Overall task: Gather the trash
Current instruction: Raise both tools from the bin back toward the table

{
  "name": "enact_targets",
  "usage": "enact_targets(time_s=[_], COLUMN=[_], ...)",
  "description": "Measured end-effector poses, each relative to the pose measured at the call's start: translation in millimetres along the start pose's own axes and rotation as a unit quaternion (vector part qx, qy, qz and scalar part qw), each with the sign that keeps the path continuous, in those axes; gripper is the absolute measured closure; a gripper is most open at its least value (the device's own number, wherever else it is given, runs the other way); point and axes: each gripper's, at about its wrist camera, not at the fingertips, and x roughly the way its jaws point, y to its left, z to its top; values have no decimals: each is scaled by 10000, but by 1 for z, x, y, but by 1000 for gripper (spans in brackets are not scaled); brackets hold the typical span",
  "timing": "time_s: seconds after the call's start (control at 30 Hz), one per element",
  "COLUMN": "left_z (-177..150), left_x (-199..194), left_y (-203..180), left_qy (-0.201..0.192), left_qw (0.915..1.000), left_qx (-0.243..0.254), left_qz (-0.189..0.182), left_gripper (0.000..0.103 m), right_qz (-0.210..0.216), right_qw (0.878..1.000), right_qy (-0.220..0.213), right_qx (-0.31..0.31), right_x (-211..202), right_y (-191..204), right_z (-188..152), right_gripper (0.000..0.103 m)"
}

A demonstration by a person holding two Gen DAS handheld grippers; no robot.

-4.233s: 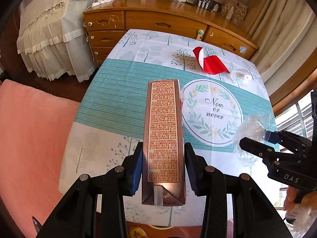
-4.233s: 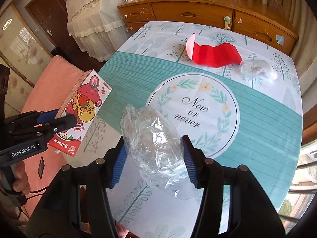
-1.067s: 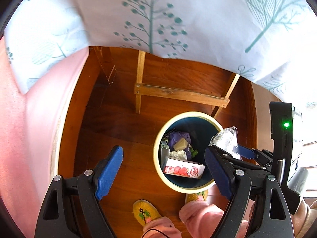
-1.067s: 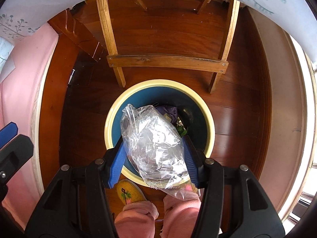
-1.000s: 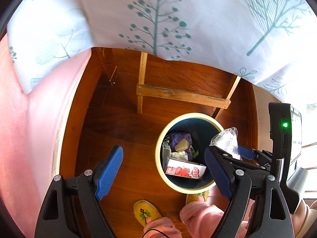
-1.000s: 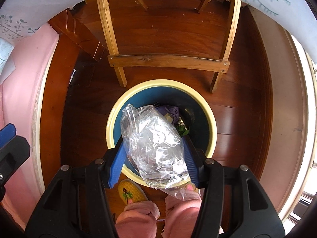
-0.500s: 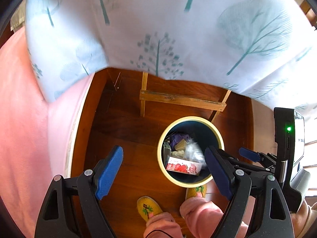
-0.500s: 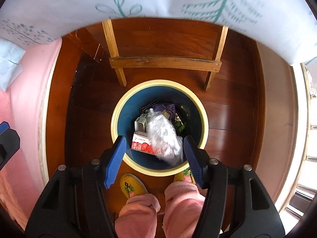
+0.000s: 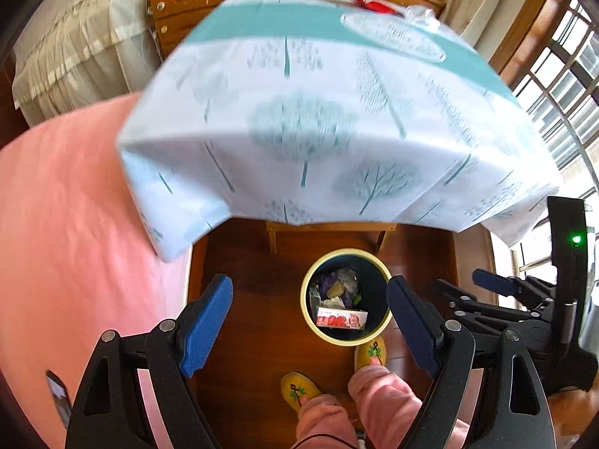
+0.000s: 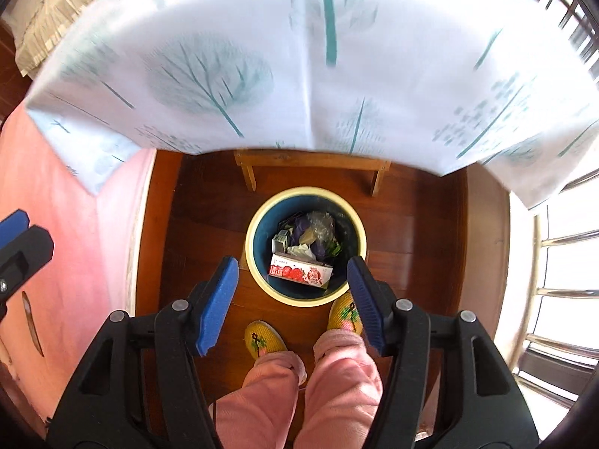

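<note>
Both grippers empty, jaws spread wide. Left gripper (image 9: 310, 325) and right gripper (image 10: 292, 299) both hang above the floor, looking down at the trash bin (image 10: 258, 224).

Bin sits on the wood floor just in front of the table's near edge, by the yellow slippers (image 10: 264, 338). Inside: strawberry carton (image 10: 299, 271) lying flat along the near wall, crumpled clear plastic bag (image 10: 320, 224) at the far side, plus mixed scraps. Judgement: that drop-off is done.

What's left is on the table. Left wrist view shows a red wrapper (image 9: 368, 0) and a clear plastic piece (image 9: 421, 13) at the far end of the tablecloth (image 9: 299, 93), near the wooden dresser (image 9: 187, 3). The two lie just beside each other, clear piece to the right of the red one.

Key relation for the next move:
- Both items lie up and forward from the fingers, across the whole tabletop. Well apart from either gripper.
- Both sit right of the table's centre line, so the right gripper is probably the nearer arm. It shows at the right edge of the left wrist view (image 9: 494, 284).
- Red wrapper's long axis seems to run roughly across the table, but it's too small and blurred to be sure.
- Right wrist view doesn't show the tabletop items at all, only the tablecloth overhang.

Likely next: raise both grippers, reach over the far end.
</note>
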Motion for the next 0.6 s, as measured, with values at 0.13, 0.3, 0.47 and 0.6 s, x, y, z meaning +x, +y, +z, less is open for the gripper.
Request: enact_targets(time_s=[0.13, 0.3, 0.47, 0.6], left_z=[22, 49, 75, 98], left_x=[-47, -92, -122, -136], left_y=[4, 4, -2, -10], left_qy=[-241, -553, -825, -953], left_qw=[9996, 9980, 9952, 9929], left_qx=[118, 311, 519, 705], left_qz=[-8, 11, -105, -130], left_gripper=[17, 17, 17, 17], right_qz=[59, -43, -140, -206], right_qw=[9992, 9963, 9913, 9857], right_qy=[-395, -848, -1254, -1525], right_qx=[57, 102, 376, 680], right_x=[-60, -120, -172, -195], right_y=[-2, -6, -21, -45], right_z=[11, 28, 50, 65], right_gripper=[45, 45, 45, 45])
